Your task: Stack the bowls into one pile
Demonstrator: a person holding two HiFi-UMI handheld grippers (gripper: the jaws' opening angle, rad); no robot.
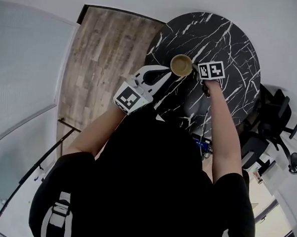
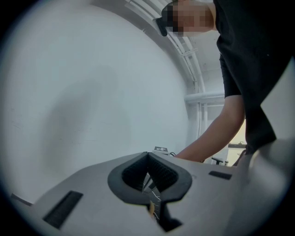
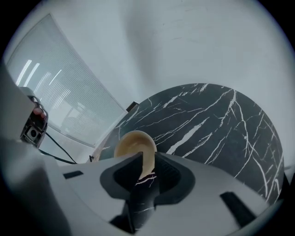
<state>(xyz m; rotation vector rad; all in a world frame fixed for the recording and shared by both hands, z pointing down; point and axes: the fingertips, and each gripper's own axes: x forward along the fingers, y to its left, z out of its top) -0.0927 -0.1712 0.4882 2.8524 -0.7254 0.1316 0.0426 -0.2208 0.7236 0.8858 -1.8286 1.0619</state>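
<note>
A tan bowl [image 1: 181,65] stands on the round black marble table [image 1: 228,40], near its front left edge. From above I cannot tell whether other bowls are nested in it. My right gripper [image 1: 195,68] reaches down at the bowl's right side. In the right gripper view its jaws [image 3: 148,156] straddle the bowl's [image 3: 131,144] near rim with a small gap beside the rim, so they stand open. My left gripper [image 1: 166,70] hovers just left of the bowl, pointing almost level, and its pads meet at the tips [image 2: 148,155] with nothing held.
The table top [image 3: 207,120] stretches bare to the right and far side of the bowl. Wood flooring [image 1: 101,62] lies left of the table, with a glass wall with blinds [image 3: 60,101] behind. Black office chairs [image 1: 276,118] stand at the right.
</note>
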